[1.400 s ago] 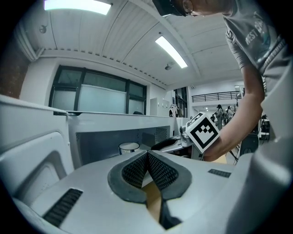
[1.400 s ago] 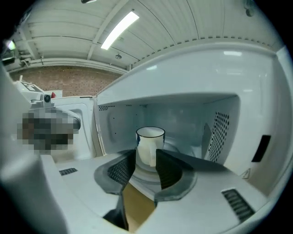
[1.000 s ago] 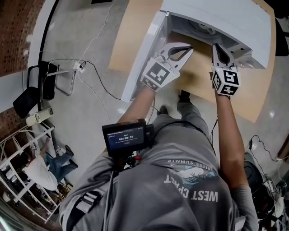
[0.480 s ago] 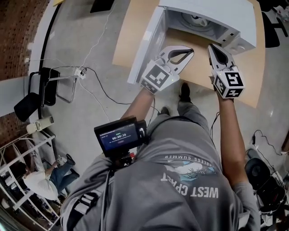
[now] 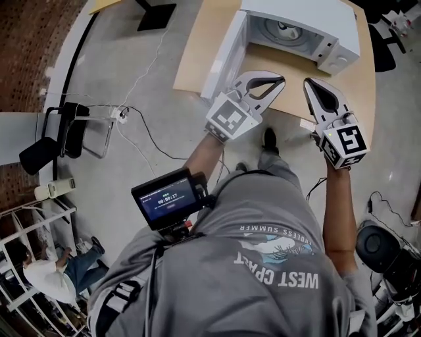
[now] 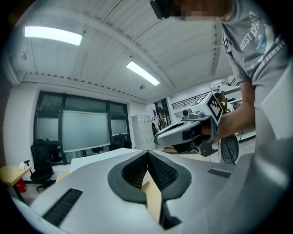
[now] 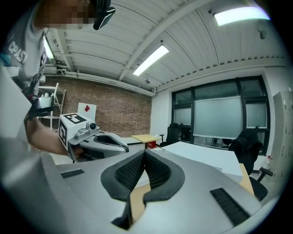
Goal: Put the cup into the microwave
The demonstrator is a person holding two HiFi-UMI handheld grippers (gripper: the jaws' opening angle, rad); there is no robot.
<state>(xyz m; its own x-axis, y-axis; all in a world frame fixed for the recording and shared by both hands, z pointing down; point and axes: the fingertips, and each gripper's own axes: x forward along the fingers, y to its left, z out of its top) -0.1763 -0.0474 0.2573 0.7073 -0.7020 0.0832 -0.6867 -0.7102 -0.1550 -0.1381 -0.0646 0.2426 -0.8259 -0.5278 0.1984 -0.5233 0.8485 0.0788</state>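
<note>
Left gripper (image 5: 281,79) and right gripper (image 5: 308,83), both closed on nothing, hover before the microwave (image 5: 329,20). The cup (image 5: 284,27) apparently sits inside already, and the door (image 5: 223,54) stands open.

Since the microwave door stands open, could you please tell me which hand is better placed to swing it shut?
Left, probably. The open door stands at the left edge of the microwave, nearest the left tongs, which are shut and empty. The right tongs, also shut, sit farther over, below the microwave's right end.
</note>
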